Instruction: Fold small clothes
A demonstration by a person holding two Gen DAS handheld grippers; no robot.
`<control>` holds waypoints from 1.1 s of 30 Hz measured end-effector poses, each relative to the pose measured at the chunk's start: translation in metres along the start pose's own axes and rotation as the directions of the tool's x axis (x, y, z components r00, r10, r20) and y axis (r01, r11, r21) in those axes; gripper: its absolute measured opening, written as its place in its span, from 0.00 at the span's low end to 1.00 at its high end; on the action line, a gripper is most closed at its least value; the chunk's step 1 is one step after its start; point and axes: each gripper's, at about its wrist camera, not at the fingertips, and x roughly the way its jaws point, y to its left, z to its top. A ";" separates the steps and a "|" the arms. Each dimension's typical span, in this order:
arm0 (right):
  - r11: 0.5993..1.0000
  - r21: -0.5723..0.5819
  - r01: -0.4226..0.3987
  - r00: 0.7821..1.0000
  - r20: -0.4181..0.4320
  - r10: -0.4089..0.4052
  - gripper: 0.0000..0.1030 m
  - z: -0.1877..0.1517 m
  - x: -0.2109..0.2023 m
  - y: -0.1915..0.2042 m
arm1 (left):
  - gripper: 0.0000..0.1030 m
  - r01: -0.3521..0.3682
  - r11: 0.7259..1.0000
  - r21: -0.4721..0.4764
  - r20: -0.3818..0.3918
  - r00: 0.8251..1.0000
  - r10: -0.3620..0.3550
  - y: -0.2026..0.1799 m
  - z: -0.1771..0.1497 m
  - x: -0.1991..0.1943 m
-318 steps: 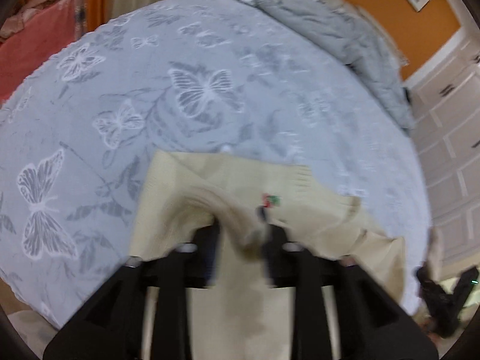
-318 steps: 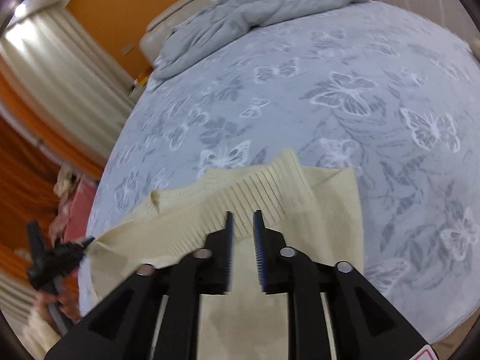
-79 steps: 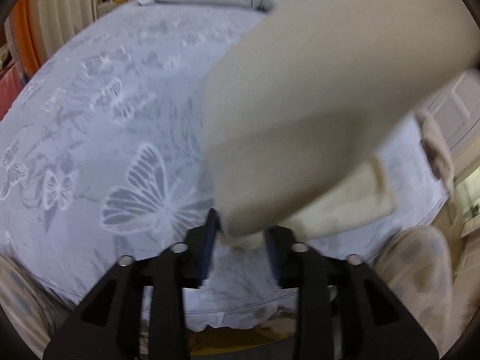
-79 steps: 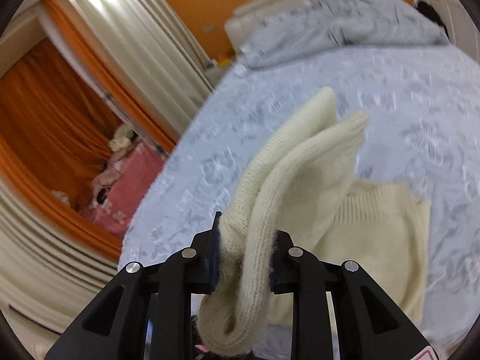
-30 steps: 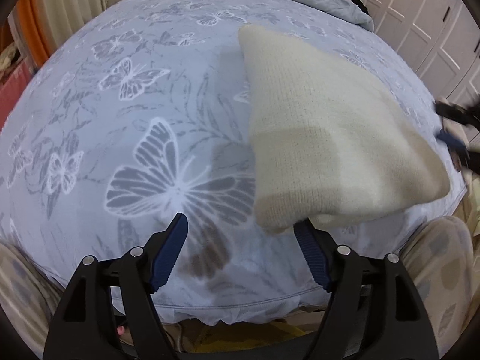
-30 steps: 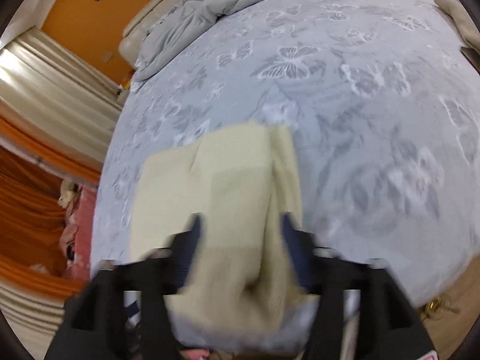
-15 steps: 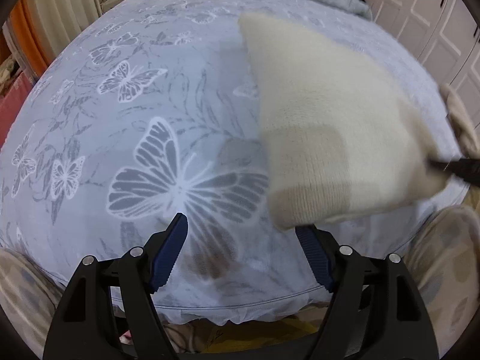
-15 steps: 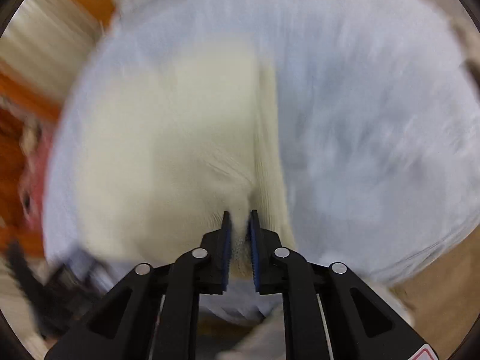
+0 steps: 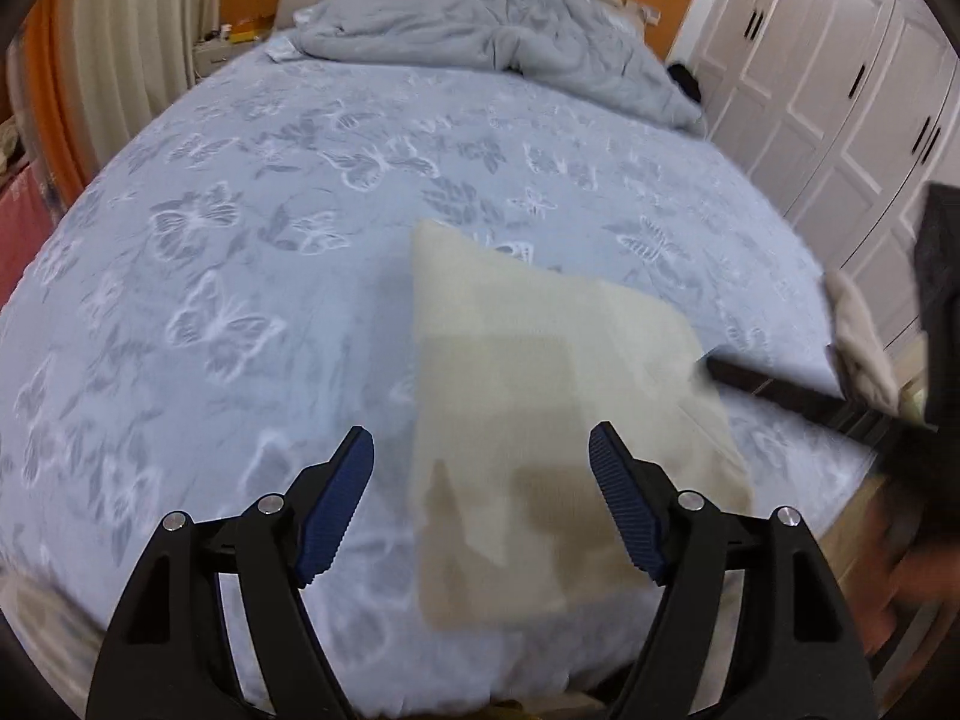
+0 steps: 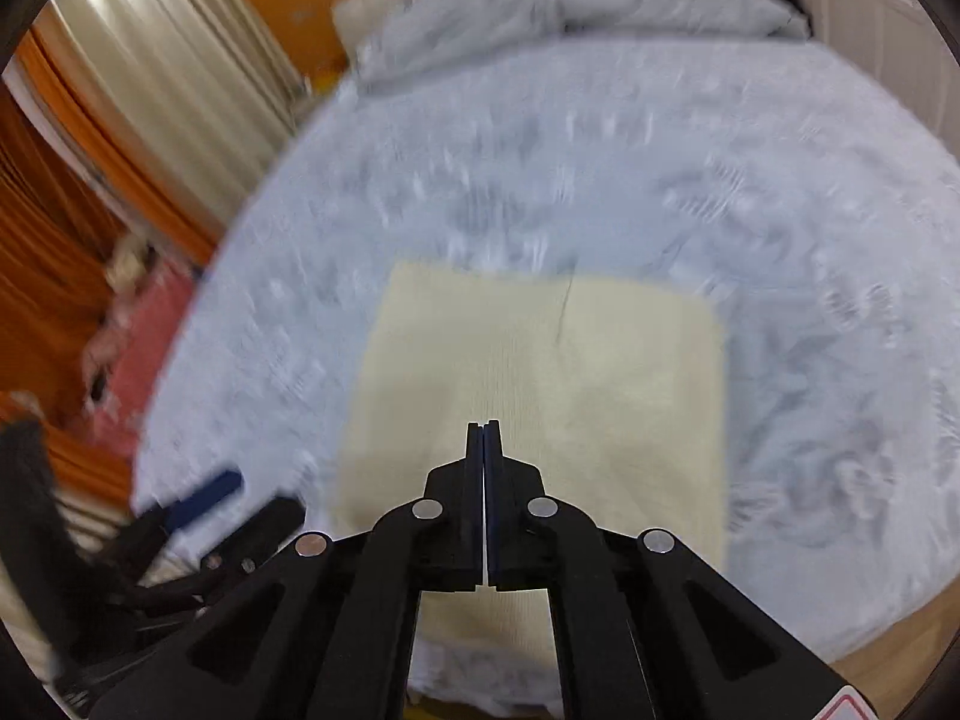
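A cream knit sweater (image 9: pixel 540 396) lies folded into a rough rectangle on the blue butterfly bedspread (image 9: pixel 240 276) near the bed's front edge. It also shows in the right wrist view (image 10: pixel 540 372). My left gripper (image 9: pixel 480 462) is open wide and empty, held above the sweater's near left part. My right gripper (image 10: pixel 483 432) is shut with nothing between its pads, above the sweater's near edge. The right gripper also shows in the left wrist view (image 9: pixel 780 384), its tips at the sweater's right edge. The left gripper shows blurred in the right wrist view (image 10: pixel 204 504).
A crumpled grey duvet (image 9: pixel 492 54) lies at the head of the bed. White wardrobe doors (image 9: pixel 840 96) stand on the right. Cream and orange curtains (image 10: pixel 120 138) hang on the left, with a pink surface (image 10: pixel 138 348) below them. A cream cloth (image 9: pixel 858 348) lies right of the bed.
The sweater now lies flat on the bed. My right gripper has shut and drawn back to the sweater's near edge. My left gripper stays open and has lifted.
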 end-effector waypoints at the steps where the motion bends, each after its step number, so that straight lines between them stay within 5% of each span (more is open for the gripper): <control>1: 0.999 -0.005 0.041 0.996 -0.077 -0.041 0.00 -0.006 0.032 -0.004 | 0.71 -0.025 1.000 0.012 -0.035 0.999 0.026 -0.001 0.001 0.015; 4: 0.999 0.031 0.025 0.998 -0.055 -0.023 0.00 -0.007 0.030 -0.010 | 0.77 -0.051 0.998 0.025 -0.193 0.980 0.054 0.003 -0.007 0.073; 5: 0.998 0.067 -0.008 1.000 -0.025 0.009 0.01 -0.005 0.013 -0.013 | 0.84 -0.063 0.998 -0.018 -0.172 0.983 0.058 0.009 -0.007 0.072; 8: 0.991 0.126 -0.044 0.997 0.062 0.036 0.01 -0.019 -0.026 -0.034 | 0.84 -0.055 0.998 -0.024 -0.172 0.984 0.050 0.011 -0.008 0.071; 11: 0.985 0.156 0.069 0.995 -0.082 -0.056 0.00 -0.045 0.015 -0.063 | 0.86 -0.062 0.998 -0.015 -0.159 0.986 0.058 0.010 -0.010 0.071; 18: 0.983 0.186 0.006 1.000 0.017 -0.009 0.04 -0.043 -0.028 -0.062 | 0.87 -0.095 0.995 0.036 -0.149 0.984 0.099 0.002 -0.012 0.068; 22: 0.983 0.158 0.098 0.992 -0.098 -0.083 0.00 -0.063 0.004 -0.069 | 0.87 -0.100 0.994 0.031 -0.146 0.984 0.104 0.002 -0.013 0.067; 26: 0.981 0.185 0.065 0.996 -0.074 -0.053 0.00 -0.068 -0.003 -0.066 | 0.87 -0.114 0.993 0.033 -0.143 0.983 0.118 -0.001 -0.015 0.064; 29: 0.972 0.235 0.002 0.998 0.058 -0.016 0.14 -0.060 -0.040 -0.075 | 0.85 -0.080 0.997 0.009 -0.148 0.986 0.081 0.005 -0.015 0.050; 31: 0.965 0.262 0.008 0.994 0.103 -0.036 0.46 -0.051 -0.048 -0.089 | 0.85 -0.030 0.999 -0.035 -0.122 0.992 0.026 0.011 -0.016 0.035; 33: 0.956 0.294 0.017 0.992 0.116 -0.053 0.58 -0.036 -0.040 -0.105 | 0.85 -0.022 0.998 -0.051 -0.117 0.993 0.016 0.016 -0.021 0.027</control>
